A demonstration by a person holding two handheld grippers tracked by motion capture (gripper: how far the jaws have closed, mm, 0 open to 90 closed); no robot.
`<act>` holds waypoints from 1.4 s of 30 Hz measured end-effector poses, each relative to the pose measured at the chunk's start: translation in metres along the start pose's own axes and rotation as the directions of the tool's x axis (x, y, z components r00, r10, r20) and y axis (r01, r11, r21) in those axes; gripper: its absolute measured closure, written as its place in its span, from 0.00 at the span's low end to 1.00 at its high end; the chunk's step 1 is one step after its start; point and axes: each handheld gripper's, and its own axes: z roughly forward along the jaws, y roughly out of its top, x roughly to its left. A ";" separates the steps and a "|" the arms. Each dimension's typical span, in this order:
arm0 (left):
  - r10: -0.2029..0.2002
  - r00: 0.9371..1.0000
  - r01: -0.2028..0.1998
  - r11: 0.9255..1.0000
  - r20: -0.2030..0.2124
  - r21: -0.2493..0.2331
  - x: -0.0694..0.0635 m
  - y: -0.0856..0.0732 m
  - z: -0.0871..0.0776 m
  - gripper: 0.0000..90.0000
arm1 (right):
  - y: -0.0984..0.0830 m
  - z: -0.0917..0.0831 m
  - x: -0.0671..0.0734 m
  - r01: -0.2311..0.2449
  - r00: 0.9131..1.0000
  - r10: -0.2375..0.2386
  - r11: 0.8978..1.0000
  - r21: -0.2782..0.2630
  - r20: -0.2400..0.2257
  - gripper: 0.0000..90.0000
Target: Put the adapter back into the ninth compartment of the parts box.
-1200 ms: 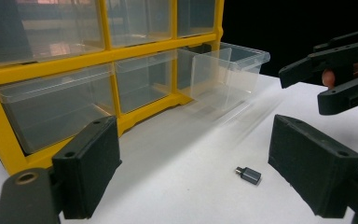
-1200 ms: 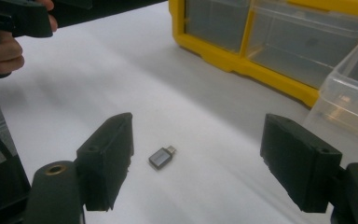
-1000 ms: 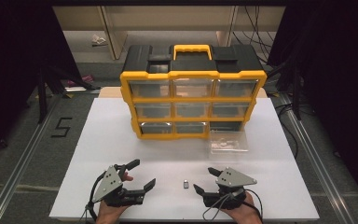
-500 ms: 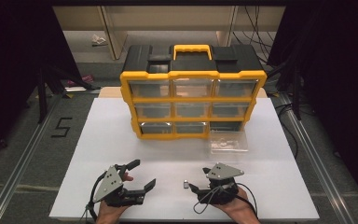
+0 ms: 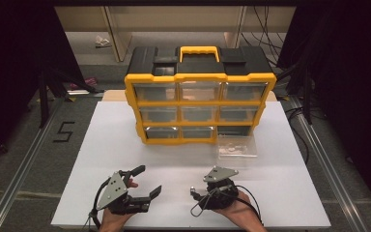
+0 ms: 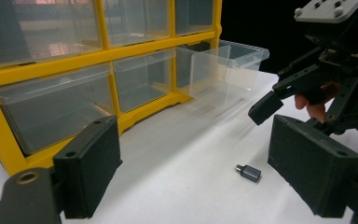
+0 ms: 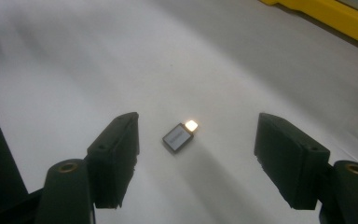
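In front of the yellow organizer (image 5: 200,108), toward its left side, the left gripper (image 5: 147,181) rests low with its jaws apart, holding nothing. Further right, still in front of the organizer, a small adapter (image 7: 177,136) lies flat on the white table (image 5: 101,145) between the right gripper's (image 5: 193,193) spread jaws. Closing off-center could likely nudge the adapter aside or pinch only its metal plug. A clear drawer (image 5: 236,146) sits just beside the organizer's lower right corner.

Clear glossy plastic drawers (image 6: 51,112) in a yellow plastic organizer (image 5: 200,79) on a matt white table (image 5: 116,145).
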 end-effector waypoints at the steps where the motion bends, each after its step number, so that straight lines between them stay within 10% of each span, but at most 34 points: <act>1: 0.000 1.000 0.000 1.000 0.000 0.000 0.000 0.000 0.000 0.18 | 0.001 0.001 0.000 -0.001 1.000 0.001 1.000 0.006 0.002 0.35; 42: 0.003 1.000 -0.003 1.000 0.002 -0.002 0.000 0.000 0.000 0.18 | 0.017 0.039 -0.001 0.003 1.000 -0.006 0.988 0.157 0.020 0.41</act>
